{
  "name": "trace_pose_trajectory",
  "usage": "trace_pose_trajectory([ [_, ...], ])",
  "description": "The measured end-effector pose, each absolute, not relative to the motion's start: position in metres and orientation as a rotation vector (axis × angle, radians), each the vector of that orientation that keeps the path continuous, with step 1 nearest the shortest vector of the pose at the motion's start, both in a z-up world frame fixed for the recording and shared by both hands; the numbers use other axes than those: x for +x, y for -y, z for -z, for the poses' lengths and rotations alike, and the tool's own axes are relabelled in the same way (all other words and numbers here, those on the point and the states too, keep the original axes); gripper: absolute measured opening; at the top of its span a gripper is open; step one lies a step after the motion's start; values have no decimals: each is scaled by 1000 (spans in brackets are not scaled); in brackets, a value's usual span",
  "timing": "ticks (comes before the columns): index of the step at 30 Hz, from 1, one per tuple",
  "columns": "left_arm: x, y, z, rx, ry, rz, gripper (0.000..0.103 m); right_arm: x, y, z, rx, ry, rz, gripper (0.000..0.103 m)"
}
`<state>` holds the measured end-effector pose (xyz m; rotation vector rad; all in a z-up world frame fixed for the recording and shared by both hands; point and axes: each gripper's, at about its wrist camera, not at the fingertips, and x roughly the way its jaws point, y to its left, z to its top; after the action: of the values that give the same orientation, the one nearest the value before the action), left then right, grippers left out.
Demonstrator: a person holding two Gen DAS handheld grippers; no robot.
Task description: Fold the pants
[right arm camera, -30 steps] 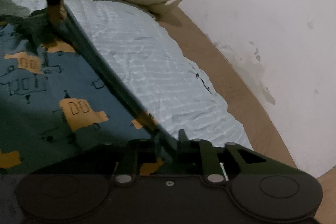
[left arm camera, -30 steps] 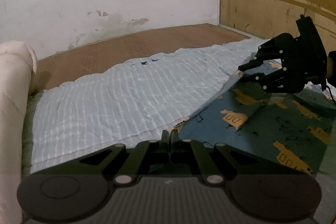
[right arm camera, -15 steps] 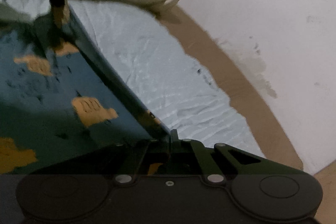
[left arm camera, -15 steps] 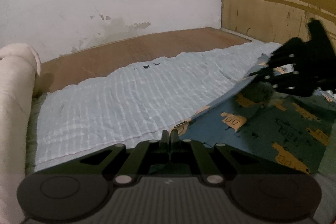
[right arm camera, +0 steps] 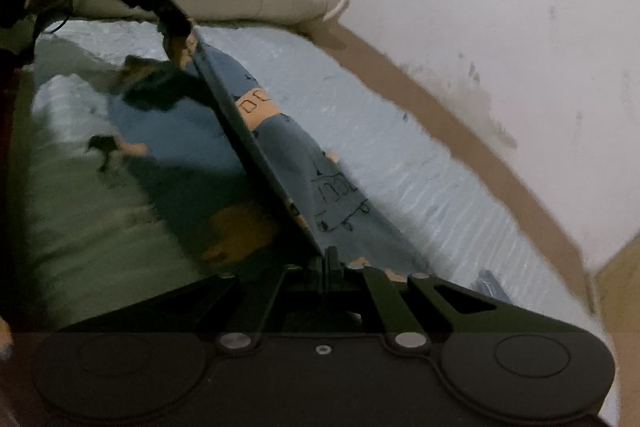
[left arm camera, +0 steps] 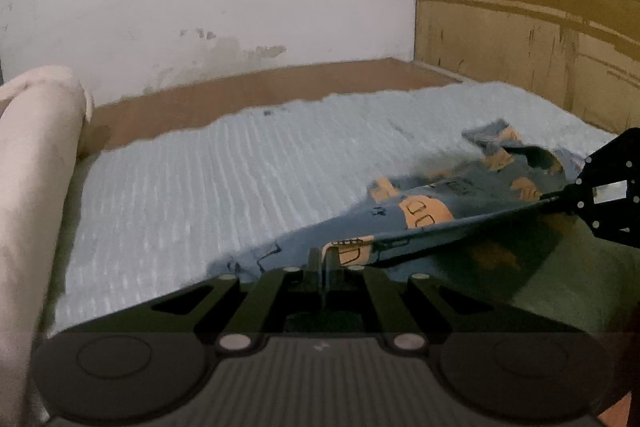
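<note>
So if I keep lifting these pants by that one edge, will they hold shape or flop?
Likely flop: the pants are taut only along the edge between the left gripper and right gripper; the rest sags and bunches on the blue mat. They look thin and light, so may swing.

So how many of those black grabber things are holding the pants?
2. The left gripper pinches one end of the blue printed pants' stretched edge at the bottom of its own view; the right gripper pinches the other end, at the right.
</note>
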<state>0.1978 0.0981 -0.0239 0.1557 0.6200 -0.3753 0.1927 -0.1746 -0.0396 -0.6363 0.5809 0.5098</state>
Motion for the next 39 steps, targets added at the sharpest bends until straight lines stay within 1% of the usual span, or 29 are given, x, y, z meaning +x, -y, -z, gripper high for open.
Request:
trace_pose_trajectory([
  [5, 184, -93, 44, 125, -643, 323, 0, 185, 171, 52, -570, -600, -470, 0],
  [13, 173, -95, 36, 149, -628, 329, 0, 174, 176, 43, -579, -581, -485, 0],
  [22, 169, -90, 61, 163, -708, 335, 0, 169, 176, 67, -588, -632, -482, 0],
  [24, 167, -90, 64, 150, -716, 332, 1, 169, 176, 69, -573, -629, -472, 3],
  [25, 167, -91, 64, 136, -719, 328, 3, 169, 176, 69, -561, -629, -467, 6],
  [26, 167, -92, 65, 116, -727, 326, 5, 169, 177, 69, -552, -626, -463, 8],
  [27, 166, -94, 65, 98, -731, 321, 8, 169, 179, 69, -544, -623, -457, 14],
  [28, 166, -95, 65, 77, -736, 311, 10, 168, 180, 68, -535, -618, -448, 25],
  [29, 165, -95, 65, 63, -739, 304, 14, 167, 183, 67, -522, -613, -438, 30],
  [30, 164, -95, 64, 51, -743, 297, 22, 167, 186, 66, -507, -612, -431, 38],
  [31, 162, -94, 63, 40, -745, 290, 35, 166, 192, 64, -479, -611, -425, 45],
  [32, 159, -93, 62, 29, -739, 281, 44, 165, 196, 62, -456, -611, -419, 49],
  [33, 156, -91, 60, 18, -729, 270, 63, 163, 201, 60, -432, -609, -411, 61],
  [34, 153, -88, 57, 8, -717, 262, 75, 160, 208, 57, -401, -604, -403, 73],
  [35, 150, -84, 56, -1, -706, 258, 79, 158, 214, 54, -378, -599, -394, 78],
  [37, 145, -74, 52, -17, -685, 258, 94, 150, 229, 48, -333, -577, -359, 92],
  [38, 144, -68, 51, -23, -677, 256, 96, 147, 238, 46, -311, -568, -339, 96],
  [39, 143, -60, 50, -29, -667, 256, 101, 144, 247, 44, -291, -558, -317, 101],
])
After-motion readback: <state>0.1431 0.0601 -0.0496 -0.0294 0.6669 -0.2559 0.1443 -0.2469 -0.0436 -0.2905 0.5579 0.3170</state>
